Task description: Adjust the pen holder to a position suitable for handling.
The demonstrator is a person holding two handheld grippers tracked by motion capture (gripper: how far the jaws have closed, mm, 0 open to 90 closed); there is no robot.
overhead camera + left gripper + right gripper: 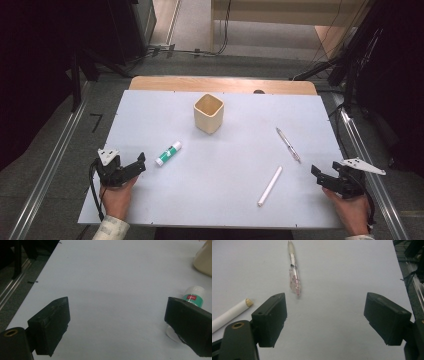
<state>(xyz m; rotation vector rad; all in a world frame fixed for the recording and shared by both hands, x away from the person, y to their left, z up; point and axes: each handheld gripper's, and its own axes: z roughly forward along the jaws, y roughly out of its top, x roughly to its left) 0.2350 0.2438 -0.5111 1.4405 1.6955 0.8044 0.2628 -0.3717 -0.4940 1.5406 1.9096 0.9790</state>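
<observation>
While both claws rest spread wide at the near edge of the desk, nothing is yet picked up and the reach looks about to begin.

Nearest the left claw [141,161], released and grasping nothing, lies the glue stick [168,153], just beside its right jaw in the left gripper view, where a small red label on its green band is too blurred to read. The right claw [315,171], likewise released, points toward the white marker [270,185] and the clear pen [288,144] beyond it. Farthest off stands the cream square cup [208,113], upright and apparently empty. A next move would likely need the left claw to slide forward and right to straddle the glue stick.
</observation>
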